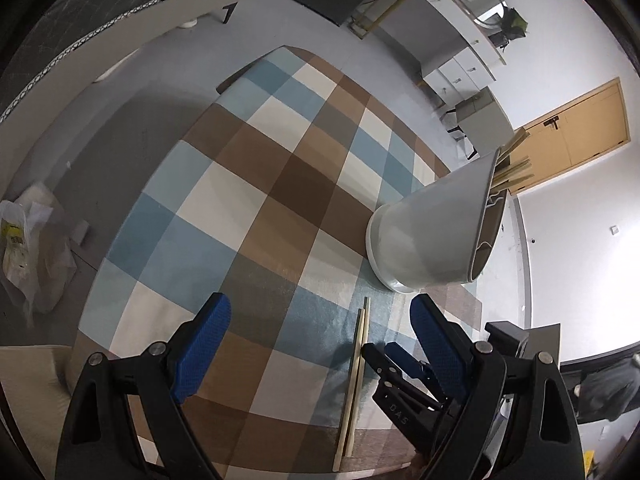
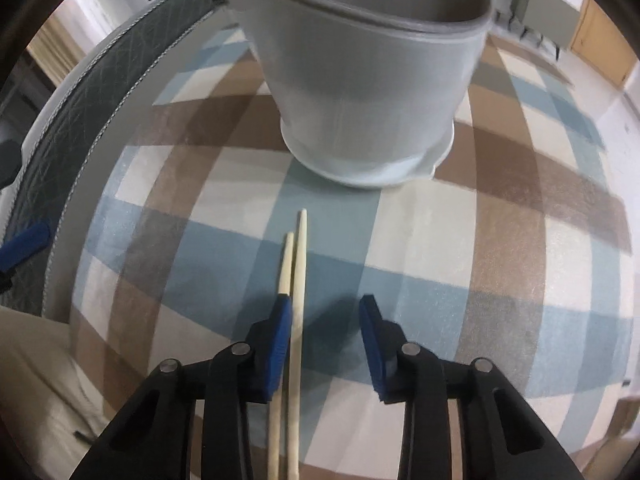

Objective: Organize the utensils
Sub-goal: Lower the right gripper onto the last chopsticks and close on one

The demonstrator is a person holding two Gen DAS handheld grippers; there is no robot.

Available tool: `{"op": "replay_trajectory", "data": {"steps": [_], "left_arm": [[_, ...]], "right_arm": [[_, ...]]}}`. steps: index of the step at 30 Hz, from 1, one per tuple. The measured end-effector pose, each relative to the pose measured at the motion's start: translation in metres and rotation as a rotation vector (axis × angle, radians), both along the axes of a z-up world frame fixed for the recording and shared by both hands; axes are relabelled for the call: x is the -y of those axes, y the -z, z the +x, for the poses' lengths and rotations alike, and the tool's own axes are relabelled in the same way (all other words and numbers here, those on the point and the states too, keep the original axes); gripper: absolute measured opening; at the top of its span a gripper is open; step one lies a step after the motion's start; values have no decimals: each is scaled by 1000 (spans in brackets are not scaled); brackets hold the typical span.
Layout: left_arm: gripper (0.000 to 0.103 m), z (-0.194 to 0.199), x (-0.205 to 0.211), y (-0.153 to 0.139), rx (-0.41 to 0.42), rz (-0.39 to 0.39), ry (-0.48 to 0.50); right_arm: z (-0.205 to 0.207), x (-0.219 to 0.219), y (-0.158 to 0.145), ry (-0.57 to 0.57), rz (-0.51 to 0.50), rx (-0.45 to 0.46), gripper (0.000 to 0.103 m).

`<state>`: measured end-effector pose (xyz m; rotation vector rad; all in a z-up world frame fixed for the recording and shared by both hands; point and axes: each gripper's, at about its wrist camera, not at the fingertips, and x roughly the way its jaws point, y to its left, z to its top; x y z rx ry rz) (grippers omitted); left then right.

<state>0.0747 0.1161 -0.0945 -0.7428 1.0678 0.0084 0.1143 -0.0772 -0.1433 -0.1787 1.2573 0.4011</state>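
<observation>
My landmark is the grey utensil holder [image 2: 372, 80], standing on the checked cloth [image 2: 460, 240]. Two loose chopsticks [image 2: 298, 280] lie on the cloth just in front of its base. My right gripper [image 2: 326, 320] straddles one; pads not pressing, its jaws part closed. My left gripper [image 1: 320, 344] spread wide, empty, beside the holder. More chopsticks [image 1: 516, 168] stand inside it.

Pale chopsticks [image 2: 298, 280] on checked cloth [image 2: 460, 232], between parted right hand-held gripper [image 2: 326, 312] jaws, below grey holder [image 2: 368, 92].
</observation>
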Motion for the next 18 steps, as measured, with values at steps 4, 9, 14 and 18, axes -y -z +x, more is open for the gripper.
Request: {"op": "replay_trajectory", "data": {"steps": [4, 9, 14, 18], "left_arm": [[88, -1, -2, 0, -7, -12, -4], [88, -2, -10, 10, -51, -74, -36], [88, -4, -15, 8, -53, -75, -56], [88, -6, -24, 11, -63, -94, -90]], "right_arm": [[-4, -6, 0, -28, -58, 11, 28], [-5, -10, 1, -41, -82, 7, 27], [4, -28, 0, -87, -123, 34, 21], [13, -46, 0, -132, -148, 74, 16]]}}
